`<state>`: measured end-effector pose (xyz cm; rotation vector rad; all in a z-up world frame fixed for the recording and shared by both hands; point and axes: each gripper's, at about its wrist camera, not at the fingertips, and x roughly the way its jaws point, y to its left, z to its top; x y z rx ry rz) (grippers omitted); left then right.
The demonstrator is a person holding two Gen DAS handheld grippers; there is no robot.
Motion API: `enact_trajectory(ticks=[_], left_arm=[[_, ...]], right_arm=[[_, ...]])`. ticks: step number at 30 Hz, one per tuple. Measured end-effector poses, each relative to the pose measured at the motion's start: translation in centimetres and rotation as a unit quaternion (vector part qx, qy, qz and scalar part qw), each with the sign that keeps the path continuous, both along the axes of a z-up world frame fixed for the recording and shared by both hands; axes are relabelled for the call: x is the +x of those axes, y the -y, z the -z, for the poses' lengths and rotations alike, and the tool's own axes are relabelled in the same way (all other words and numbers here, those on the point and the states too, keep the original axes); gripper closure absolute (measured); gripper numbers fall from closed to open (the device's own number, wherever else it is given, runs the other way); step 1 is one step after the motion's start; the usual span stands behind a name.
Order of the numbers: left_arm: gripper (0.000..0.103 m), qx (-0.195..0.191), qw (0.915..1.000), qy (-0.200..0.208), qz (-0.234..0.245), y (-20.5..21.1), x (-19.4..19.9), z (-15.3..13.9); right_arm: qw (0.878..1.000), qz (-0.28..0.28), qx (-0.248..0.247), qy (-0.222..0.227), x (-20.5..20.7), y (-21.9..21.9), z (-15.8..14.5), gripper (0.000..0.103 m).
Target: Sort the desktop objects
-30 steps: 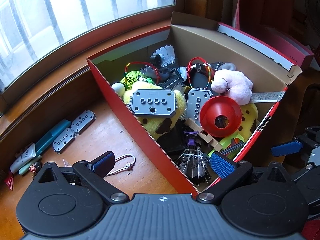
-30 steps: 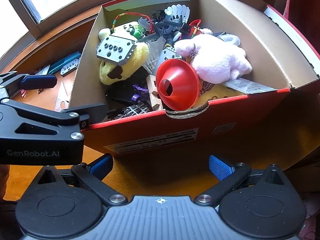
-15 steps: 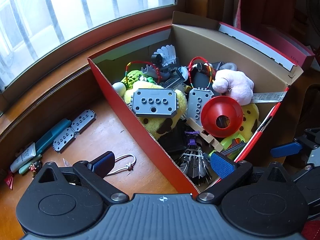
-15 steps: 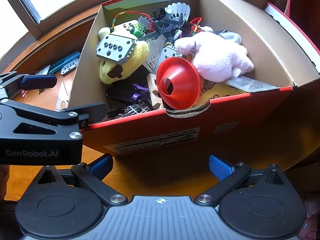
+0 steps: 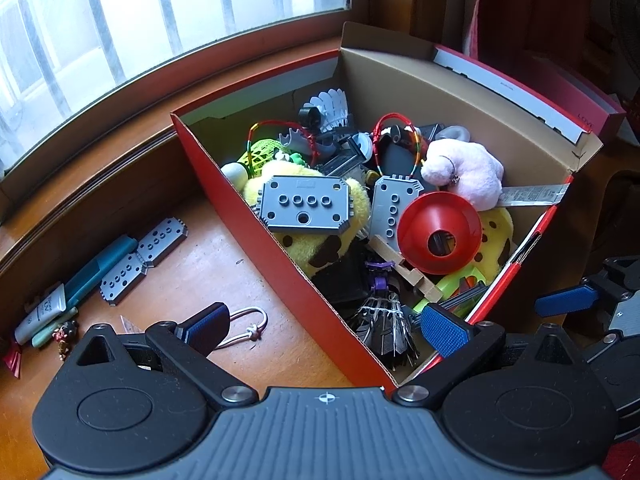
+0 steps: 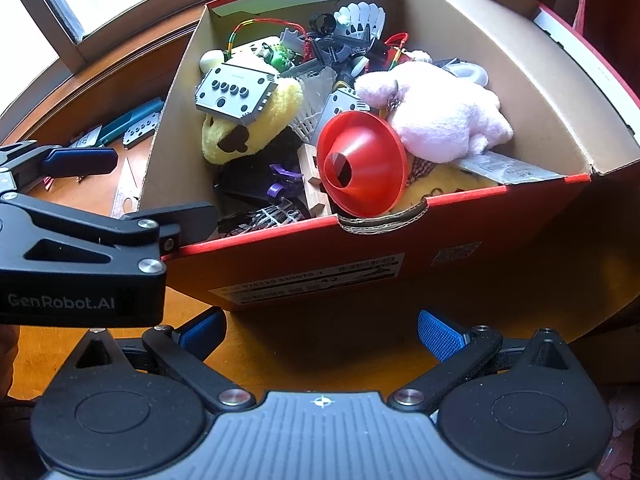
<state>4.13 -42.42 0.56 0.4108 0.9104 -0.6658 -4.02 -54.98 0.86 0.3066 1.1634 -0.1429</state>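
A red cardboard box stands on the wooden desk, packed with toys: a red funnel, a pink plush, a yellow plush and grey studded plates. My left gripper is open and empty, straddling the box's near corner. My right gripper is open and empty in front of the box's labelled side. Left of the box on the desk lie a white cord loop, two grey plates, a teal case and a small tube.
A window with a wooden sill runs behind the desk. The box's lid leans at its far right side. The left gripper's body crosses the left of the right wrist view. A clear ruler lies beside the box.
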Motion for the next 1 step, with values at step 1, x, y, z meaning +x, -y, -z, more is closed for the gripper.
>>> enact_trajectory(ticks=[1], left_arm=[[0.000,0.000,1.0000,0.001,0.001,0.01,-0.04,-0.04]], right_arm=[[1.000,0.000,-0.001,0.000,0.01,-0.02,-0.03,0.000]])
